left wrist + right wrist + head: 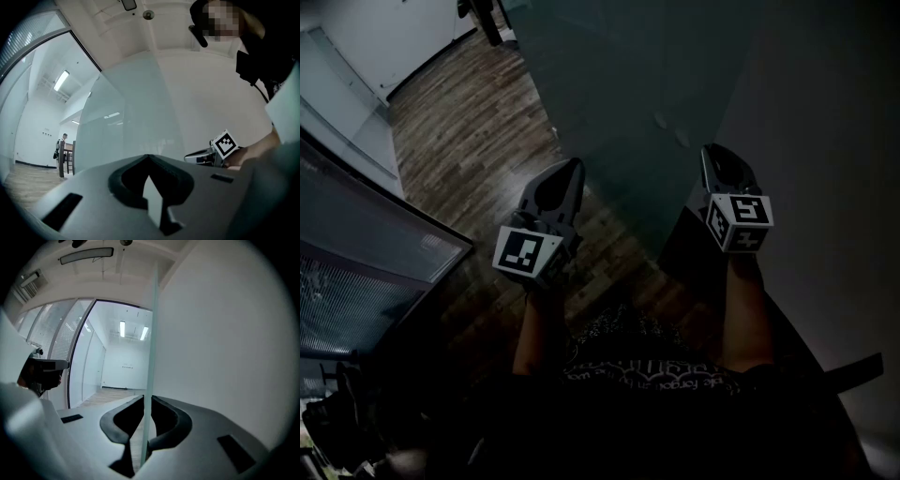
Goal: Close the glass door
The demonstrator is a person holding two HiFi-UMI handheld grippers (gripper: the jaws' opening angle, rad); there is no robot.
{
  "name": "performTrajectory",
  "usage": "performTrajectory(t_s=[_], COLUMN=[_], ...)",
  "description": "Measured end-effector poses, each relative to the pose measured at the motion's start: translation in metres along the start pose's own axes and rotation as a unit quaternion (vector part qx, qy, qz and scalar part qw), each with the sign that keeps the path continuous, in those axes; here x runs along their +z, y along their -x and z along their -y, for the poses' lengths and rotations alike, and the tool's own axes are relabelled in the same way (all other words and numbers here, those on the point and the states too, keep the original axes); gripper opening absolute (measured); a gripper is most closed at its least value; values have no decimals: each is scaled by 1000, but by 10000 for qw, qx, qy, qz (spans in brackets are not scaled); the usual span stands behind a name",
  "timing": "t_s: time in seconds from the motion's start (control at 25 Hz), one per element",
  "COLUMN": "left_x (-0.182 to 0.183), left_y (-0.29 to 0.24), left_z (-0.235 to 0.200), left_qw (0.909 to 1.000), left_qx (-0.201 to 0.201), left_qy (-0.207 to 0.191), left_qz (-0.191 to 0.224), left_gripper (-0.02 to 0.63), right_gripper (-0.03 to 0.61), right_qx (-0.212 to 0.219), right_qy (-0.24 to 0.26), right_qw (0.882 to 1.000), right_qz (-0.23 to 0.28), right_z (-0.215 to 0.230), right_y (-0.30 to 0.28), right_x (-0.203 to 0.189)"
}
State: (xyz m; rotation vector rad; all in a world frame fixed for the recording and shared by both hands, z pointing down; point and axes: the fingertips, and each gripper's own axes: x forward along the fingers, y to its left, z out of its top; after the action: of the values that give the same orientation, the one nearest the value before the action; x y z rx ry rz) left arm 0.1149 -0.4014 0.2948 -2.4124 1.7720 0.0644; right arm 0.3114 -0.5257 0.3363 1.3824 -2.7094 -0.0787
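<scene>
Glass, frosted and pale green, makes the door (619,94), which stands upright just ahead of the person, close to the white wall (825,112) on the right and over the dark wood floor (459,122). The right gripper (717,155) is at the near edge of the door; in the right gripper view the thin edge (152,333) runs straight up between the two jaws, and the right gripper (144,399) pinches it, one jaw on each face of the glass. The left gripper (572,169) is held a little to the left, pointing at the broad face of the door (131,117). Its jaws (149,157) are pressed together at the tips with nothing between them, and I cannot tell if they touch the glass. The left gripper view also shows the right gripper (206,157) at the side, with its marker cube. Far behind, in the bright room, another person (62,145) stands.
</scene>
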Motion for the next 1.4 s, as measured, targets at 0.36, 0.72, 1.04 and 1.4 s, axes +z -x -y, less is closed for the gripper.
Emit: performTrajectory(t_s=[0.36, 0.72, 1.04, 1.4], left_x=[-2, 17, 24, 27], left_y=[31, 88, 137, 182], left_z=[-19, -62, -88, -103], left_qw=[9998, 9992, 9987, 9978], left_qx=[162, 370, 492, 637], left_qy=[10, -8, -70, -140], left_qz=[91, 141, 126, 94], left_gripper=[2, 2, 2, 2], right_gripper=[46, 46, 44, 44], right_qx=[102, -63, -20, 279], right_qy=[-105, -139, -180, -130], right_qw=[9999, 9999, 9998, 9995], right_qz=[62, -38, 17, 107], right_z=[-42, -91, -142, -205], right_y=[9, 27, 34, 43], right_x=[-7, 3, 10, 12])
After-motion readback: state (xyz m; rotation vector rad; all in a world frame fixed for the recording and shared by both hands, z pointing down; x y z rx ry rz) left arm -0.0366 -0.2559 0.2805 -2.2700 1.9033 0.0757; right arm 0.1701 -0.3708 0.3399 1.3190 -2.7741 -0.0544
